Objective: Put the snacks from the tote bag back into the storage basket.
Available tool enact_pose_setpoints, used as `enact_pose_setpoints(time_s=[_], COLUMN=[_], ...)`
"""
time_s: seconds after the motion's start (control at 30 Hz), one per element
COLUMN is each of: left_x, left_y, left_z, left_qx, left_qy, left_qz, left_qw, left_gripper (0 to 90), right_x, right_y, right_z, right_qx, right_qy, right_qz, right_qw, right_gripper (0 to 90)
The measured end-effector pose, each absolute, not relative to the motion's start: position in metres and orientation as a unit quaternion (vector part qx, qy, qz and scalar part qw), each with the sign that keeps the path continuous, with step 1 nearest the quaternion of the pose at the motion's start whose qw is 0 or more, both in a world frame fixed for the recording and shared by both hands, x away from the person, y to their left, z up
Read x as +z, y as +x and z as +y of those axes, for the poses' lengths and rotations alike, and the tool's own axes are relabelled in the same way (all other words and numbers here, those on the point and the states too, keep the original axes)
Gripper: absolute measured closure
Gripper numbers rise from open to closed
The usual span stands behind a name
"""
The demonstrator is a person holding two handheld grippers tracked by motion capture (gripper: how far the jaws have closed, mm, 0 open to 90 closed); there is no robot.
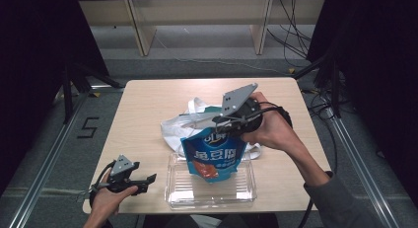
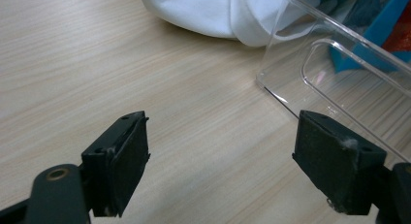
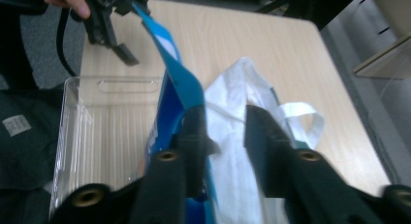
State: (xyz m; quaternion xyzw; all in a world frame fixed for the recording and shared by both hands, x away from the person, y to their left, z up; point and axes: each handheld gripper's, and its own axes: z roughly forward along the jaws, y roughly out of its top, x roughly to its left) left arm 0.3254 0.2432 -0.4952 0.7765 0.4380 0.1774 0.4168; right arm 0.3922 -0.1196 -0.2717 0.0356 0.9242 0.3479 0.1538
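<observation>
Lab: floor rails (image 1: 42, 176), loose cables (image 1: 291, 38), taped floor no. (image 1: 87, 128).

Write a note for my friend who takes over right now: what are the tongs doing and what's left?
Right tongs: open, at the top edge of the blue snack bag; the pads do not press it.
Left tongs: open, holding nothing, over the bare table beside the clear tray.
Done: the bag's bottom end sits in the tray, in front of the white bag.
Left: probably lay the snack bag flat in the tray.
</observation>
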Motion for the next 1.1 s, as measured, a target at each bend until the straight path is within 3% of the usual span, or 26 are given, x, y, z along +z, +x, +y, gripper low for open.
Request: enact_pose_setpoints(time_s=[0.17,0.23,0.57,1.1], left_x=[-0.495,-0.495,-0.495,-0.493], left_y=[0.326,0.326,0.326,0.326], left_z=[0.243,0.247,0.244,0.246], left_qx=[0.177,0.18,0.176,0.185], left_qy=[0.774,0.79,0.777,0.783], left_qz=[0.44,0.427,0.437,0.431], left_qw=[0.42,0.402,0.417,0.409], left_gripper=[19.3,19.3,19.3,19.3], right_x=[-0.267,-0.267,-0.272,-0.282], right_y=[0.39,0.39,0.389,0.387], right_z=[-0.138,-0.146,-0.177,-0.232], right_qx=[0.384,0.394,0.427,0.457], right_qy=[0.056,0.069,0.103,0.166], right_qz=[0.909,0.904,0.887,0.86], right_qw=[0.154,0.152,0.144,0.152], right_gripper=[55.0,53.3,44.5,40.5])
